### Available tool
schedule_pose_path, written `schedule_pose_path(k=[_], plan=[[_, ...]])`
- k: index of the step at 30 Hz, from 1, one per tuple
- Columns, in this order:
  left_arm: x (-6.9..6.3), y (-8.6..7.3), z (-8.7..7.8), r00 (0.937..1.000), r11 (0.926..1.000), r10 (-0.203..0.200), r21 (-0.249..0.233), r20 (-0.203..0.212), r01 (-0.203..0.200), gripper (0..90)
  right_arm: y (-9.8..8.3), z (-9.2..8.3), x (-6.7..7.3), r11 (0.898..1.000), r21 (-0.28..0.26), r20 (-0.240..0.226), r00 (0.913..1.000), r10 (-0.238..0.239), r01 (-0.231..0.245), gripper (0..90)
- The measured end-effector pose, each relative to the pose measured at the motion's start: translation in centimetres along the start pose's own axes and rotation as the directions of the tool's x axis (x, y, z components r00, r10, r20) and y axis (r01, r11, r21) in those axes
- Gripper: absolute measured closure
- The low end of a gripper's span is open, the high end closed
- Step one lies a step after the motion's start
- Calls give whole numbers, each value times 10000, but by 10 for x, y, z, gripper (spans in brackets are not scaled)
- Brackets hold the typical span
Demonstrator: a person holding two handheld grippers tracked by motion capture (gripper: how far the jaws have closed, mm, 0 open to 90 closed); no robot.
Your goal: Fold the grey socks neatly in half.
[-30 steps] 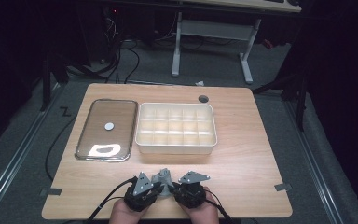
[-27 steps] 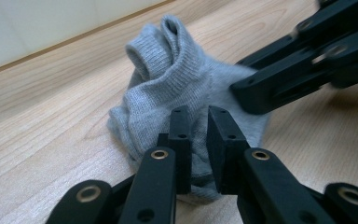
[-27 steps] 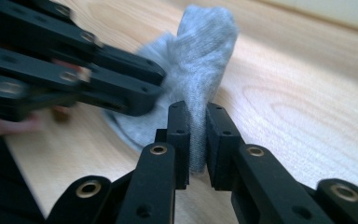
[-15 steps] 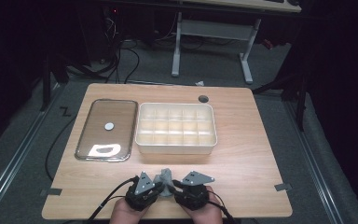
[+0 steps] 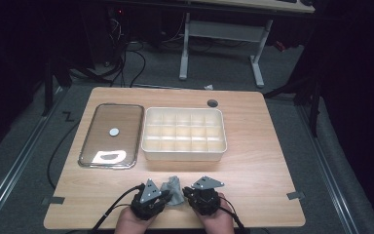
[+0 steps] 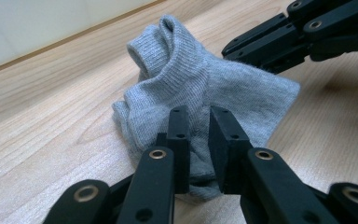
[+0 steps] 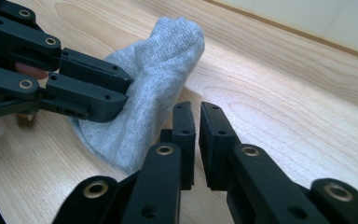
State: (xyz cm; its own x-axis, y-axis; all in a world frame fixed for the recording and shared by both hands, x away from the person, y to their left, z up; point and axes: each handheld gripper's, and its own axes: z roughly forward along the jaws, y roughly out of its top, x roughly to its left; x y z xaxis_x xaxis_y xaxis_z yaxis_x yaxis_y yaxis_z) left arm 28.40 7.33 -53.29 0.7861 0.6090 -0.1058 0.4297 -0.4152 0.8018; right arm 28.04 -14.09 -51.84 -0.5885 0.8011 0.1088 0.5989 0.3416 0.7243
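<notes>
A small grey sock (image 5: 173,190) lies bunched near the front edge of the wooden table (image 5: 268,161), between my two grippers. My left gripper (image 5: 164,196) comes at it from the left. In the left gripper view its jaws (image 6: 200,137) stand nearly together with the sock's (image 6: 200,79) near edge pinched between them. My right gripper (image 5: 185,194) meets the sock from the right. Its jaws (image 7: 198,135) are almost closed at the sock's (image 7: 154,70) lower edge. Part of the sock stands up in a fold.
A white box (image 5: 184,152) divided into several empty compartments sits mid-table behind the sock. Left of it lies a flat clear lid (image 5: 111,134) with a metal rim. A round cable hole (image 5: 213,103) is at the table's back edge.
Hardly anything has moved. Both grippers stay at the front edge with the sock between them.
</notes>
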Motion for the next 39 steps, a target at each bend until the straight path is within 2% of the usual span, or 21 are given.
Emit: schedule_pose_path(k=[3,7,12,13,17,21,26,31,33,39], plan=[[0,0,0,10000,10000,30,10,11,-30,781,-1,3,3,9999,86,-46,10000,-71,71,853],[2,0,0,9998,9999,-143,-1,125,143,781,-3,7,6,9996,245,-70,9998,-166,168,872],[2,0,0,9996,9997,-225,-5,171,225,782,2,3,13,9994,-105,-573,9978,-338,333,900],[1,0,0,9999,9999,-124,18,56,124,786,6,1,18,9982,-251,-781,9954,-559,541,900],[0,0,0,10000,10000,-49,7,-46,49,792,9,1,23,9968,-242,-618,9951,-773,759,900],[0,0,-1,10000,10000,-7,-33,0,7,773,6,2,19,9976,-320,-639,9960,-627,607,900],[3,-2,-4,9996,9992,-250,-301,125,253,718,4,5,15,9985,-40,-539,9970,-553,552,899],[2,-3,-6,9993,9982,-318,-509,203,328,698,4,5,13,9988,-78,-510,9975,-481,478,898],[4,-6,-10,9985,9941,-460,-971,294,487,698,2,5,13,9990,-108,-541,9976,-430,425,897],[6,-6,-21,9979,9881,-572,-1410,311,610,695,0,5,12,9992,-56,-531,9978,-401,399,885]])
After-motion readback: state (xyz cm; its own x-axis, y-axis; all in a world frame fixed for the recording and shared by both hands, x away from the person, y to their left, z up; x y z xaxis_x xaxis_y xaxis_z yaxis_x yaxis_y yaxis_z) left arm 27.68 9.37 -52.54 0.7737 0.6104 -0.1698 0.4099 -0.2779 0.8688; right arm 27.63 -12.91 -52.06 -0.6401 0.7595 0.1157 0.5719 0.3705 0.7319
